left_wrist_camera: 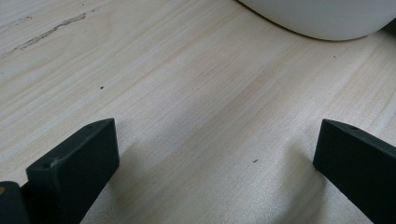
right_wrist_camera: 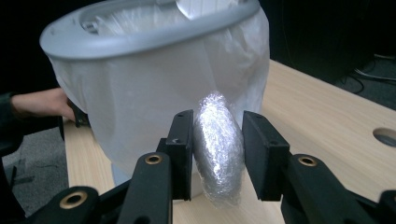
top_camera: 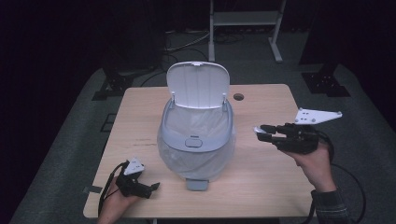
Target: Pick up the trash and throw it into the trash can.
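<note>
A dark room surrounded a light wooden table, which carried a white pedal bin lined with a clear bag, its lid standing open at the back. At the near left corner the left gripper rested low on the table, jaws spread wide with nothing but bare wood between them, the bin's rounded base just ahead of it. In the middle, the bin mouth lay open and unobstructed, the liner folded over the grey rim. To the right, the right gripper was held above the table beside the bin, level with its rim, and its jaws were clamped on a small wad of crumpled foil, squeezing it from both sides.

The step in hand looked like dropping that foil wad into the bin. To do it well, the wad probably wanted lifting clear of the rim before travelling sideways, so the jaws would not snag the liner or nudge the light bin. Release seemed best only once the wad hung over the middle of the opening, away from the upright lid
</note>
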The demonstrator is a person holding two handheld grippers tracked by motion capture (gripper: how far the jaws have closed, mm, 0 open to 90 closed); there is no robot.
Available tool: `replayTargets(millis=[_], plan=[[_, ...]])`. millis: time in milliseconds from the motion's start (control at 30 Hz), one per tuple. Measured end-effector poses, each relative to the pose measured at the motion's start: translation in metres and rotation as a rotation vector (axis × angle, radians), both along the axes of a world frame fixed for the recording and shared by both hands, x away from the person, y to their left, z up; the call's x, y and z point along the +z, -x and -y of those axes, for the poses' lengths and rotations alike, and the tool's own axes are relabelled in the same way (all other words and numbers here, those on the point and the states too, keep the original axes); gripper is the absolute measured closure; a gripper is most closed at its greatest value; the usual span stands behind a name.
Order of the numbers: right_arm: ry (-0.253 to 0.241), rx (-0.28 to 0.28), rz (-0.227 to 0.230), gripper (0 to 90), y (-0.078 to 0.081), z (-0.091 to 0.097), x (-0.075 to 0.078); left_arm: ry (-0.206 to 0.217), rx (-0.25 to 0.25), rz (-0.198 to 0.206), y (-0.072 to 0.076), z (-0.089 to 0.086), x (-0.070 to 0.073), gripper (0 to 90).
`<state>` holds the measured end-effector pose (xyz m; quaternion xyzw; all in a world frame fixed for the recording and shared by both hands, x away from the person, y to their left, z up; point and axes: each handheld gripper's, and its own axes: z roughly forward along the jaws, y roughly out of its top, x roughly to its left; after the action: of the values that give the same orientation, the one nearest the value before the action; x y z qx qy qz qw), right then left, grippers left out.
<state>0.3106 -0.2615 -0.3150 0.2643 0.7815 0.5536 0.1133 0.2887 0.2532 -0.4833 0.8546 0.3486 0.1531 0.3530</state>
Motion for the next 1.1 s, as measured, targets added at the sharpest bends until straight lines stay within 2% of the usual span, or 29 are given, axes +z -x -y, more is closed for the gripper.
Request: replayTargets(millis=[833,1100], plan=[[-0.077,0.101,0.095,64.0,-0.007,-0.03,0.052,0.001,0.0,0.002,0.0,0.0,0.0,0.0],[-0.079,0.124,0.114,64.0,-0.011,-0.042,0.065,0.001,0.0,0.002,0.0,0.0,0.0,0.0]])
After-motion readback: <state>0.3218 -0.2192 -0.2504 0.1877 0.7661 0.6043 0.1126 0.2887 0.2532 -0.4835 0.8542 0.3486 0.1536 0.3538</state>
